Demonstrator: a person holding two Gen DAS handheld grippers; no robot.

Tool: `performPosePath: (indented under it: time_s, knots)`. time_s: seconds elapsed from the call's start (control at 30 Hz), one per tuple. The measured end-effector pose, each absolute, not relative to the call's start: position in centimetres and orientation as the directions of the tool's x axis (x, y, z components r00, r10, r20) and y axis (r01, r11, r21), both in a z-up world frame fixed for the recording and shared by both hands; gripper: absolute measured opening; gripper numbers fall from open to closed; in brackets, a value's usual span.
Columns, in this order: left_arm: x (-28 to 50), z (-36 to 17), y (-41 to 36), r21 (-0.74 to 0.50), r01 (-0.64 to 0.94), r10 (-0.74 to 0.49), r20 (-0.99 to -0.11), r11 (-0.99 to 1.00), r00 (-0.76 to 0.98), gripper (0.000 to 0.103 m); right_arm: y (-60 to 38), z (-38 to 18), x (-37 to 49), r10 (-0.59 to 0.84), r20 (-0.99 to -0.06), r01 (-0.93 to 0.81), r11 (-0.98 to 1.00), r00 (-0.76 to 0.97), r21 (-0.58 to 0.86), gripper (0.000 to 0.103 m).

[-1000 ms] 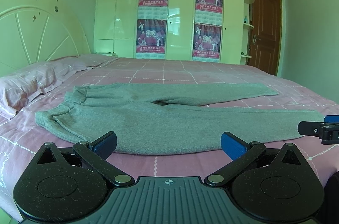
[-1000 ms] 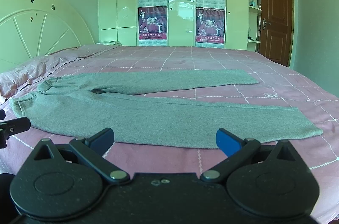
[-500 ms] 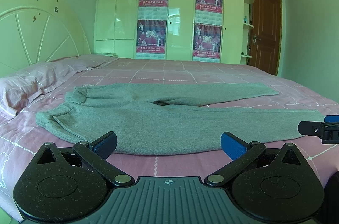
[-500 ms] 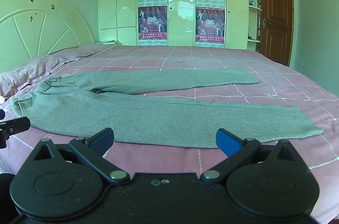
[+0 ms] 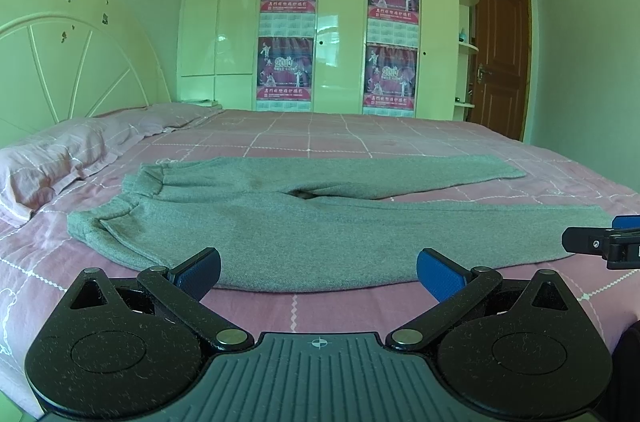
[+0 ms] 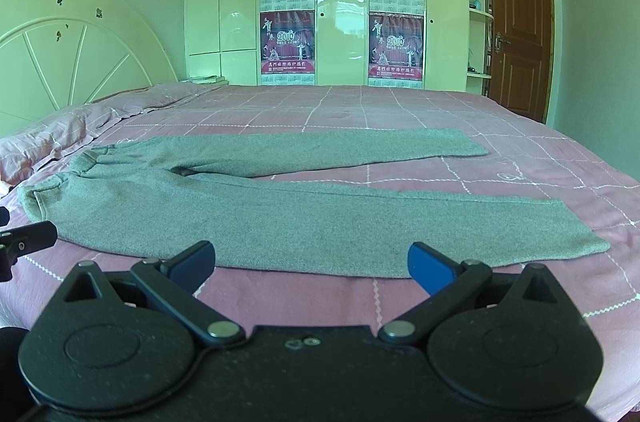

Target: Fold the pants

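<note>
Grey pants (image 5: 304,230) lie flat on the pink bed, waistband to the left, both legs stretched to the right and spread in a narrow V. The right wrist view shows the same pants (image 6: 280,218), with the near leg's cuff at the right. My left gripper (image 5: 318,268) hovers open at the pants' near edge, nothing between its blue pads. My right gripper (image 6: 310,262) is open too, just short of the near leg's edge. Part of the right gripper's finger (image 5: 600,242) pokes in at the left view's right edge.
The pink checked bedsheet (image 5: 360,138) stretches beyond the pants. Pink pillows (image 5: 52,158) lie at the left by the cream headboard (image 5: 68,62). A white wardrobe with posters (image 6: 340,10) and a brown door (image 6: 516,34) stand behind the bed.
</note>
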State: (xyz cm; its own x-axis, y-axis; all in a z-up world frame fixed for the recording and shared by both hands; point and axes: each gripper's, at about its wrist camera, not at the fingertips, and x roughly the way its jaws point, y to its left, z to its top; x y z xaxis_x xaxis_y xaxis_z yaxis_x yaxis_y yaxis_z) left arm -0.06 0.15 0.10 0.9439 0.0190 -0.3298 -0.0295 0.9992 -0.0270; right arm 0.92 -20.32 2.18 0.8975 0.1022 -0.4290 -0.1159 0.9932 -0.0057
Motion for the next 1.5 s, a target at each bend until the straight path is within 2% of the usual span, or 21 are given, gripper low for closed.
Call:
performPosePath:
  time_s: [1.03, 1.17, 1.3, 1.5]
  knots:
    - [0.0, 0.0, 0.2, -0.022, -0.040, 0.030, -0.333, 0.999, 0.942, 0.103, -20.4, 2.0, 0.9, 0.103, -0.429, -0.115, 0.993, 0.898, -0.002, 0.097]
    - [0.4, 0.4, 1.4, -0.043, -0.052, 0.034, -0.354, 0.998, 0.935, 0.103, -20.7, 2.6, 0.9, 0.106, -0.423, -0.115, 0.993, 0.900, 0.003, 0.097]
    - [1.2, 1.1, 3.9, -0.103, -0.067, 0.028, -0.342, 0.992, 0.939, 0.103, -21.3, 3.8, 1.9, 0.118, -0.414, -0.119, 0.993, 0.902, 0.023, 0.097]
    - [4.3, 2.5, 7.5, -0.119, -0.099, 0.053, -0.341, 0.988, 0.939, 0.103, -21.0, 5.7, 5.2, 0.143, -0.400, -0.138, 0.990, 0.905, 0.043, 0.097]
